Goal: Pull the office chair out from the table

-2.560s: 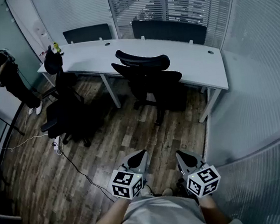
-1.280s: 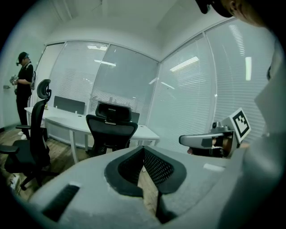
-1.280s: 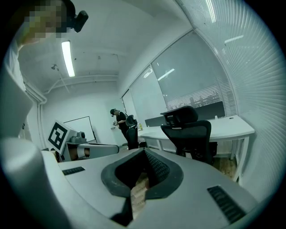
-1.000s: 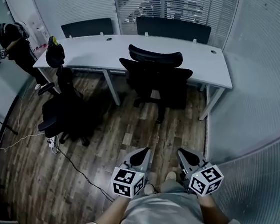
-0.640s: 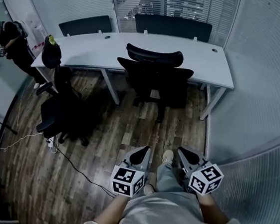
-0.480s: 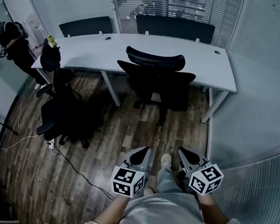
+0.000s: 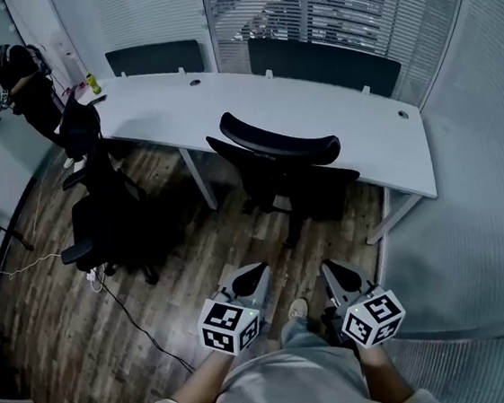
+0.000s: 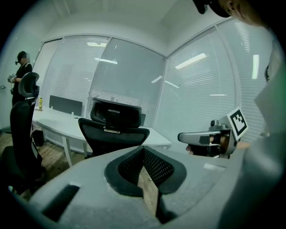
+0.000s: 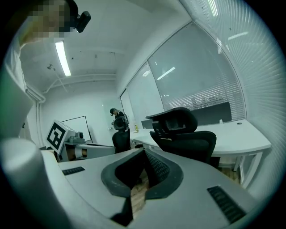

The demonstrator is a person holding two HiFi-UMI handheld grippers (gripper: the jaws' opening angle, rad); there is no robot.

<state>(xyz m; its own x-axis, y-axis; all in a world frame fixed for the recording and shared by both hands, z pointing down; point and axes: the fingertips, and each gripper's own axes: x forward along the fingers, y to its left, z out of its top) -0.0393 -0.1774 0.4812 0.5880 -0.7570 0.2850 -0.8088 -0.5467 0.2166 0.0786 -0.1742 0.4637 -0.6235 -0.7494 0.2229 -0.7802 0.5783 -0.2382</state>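
Note:
A black office chair (image 7: 286,167) with a curved headrest is tucked against the front edge of a long white table (image 7: 222,100), its back turned to me. My left gripper (image 7: 254,274) and right gripper (image 7: 332,272) are held side by side low in the head view, some way short of the chair and apart from it. Both are shut with nothing between the jaws. The left gripper view has the chair (image 8: 114,129) straight ahead past the left gripper (image 8: 143,150). The chair (image 9: 183,134) stands right of centre beyond the right gripper (image 9: 144,154) in the right gripper view.
A second black chair (image 7: 99,204) stands pulled out at the left, with a cable and power strip (image 7: 93,273) on the wooden floor beside it. A person (image 7: 17,87) stands at the far left. Glass walls with blinds run along the back and the right.
Both grippers and the head view have moved forward, so the chair and table stand nearer and larger. Both grippers stay shut. My foot has stepped ahead between them.

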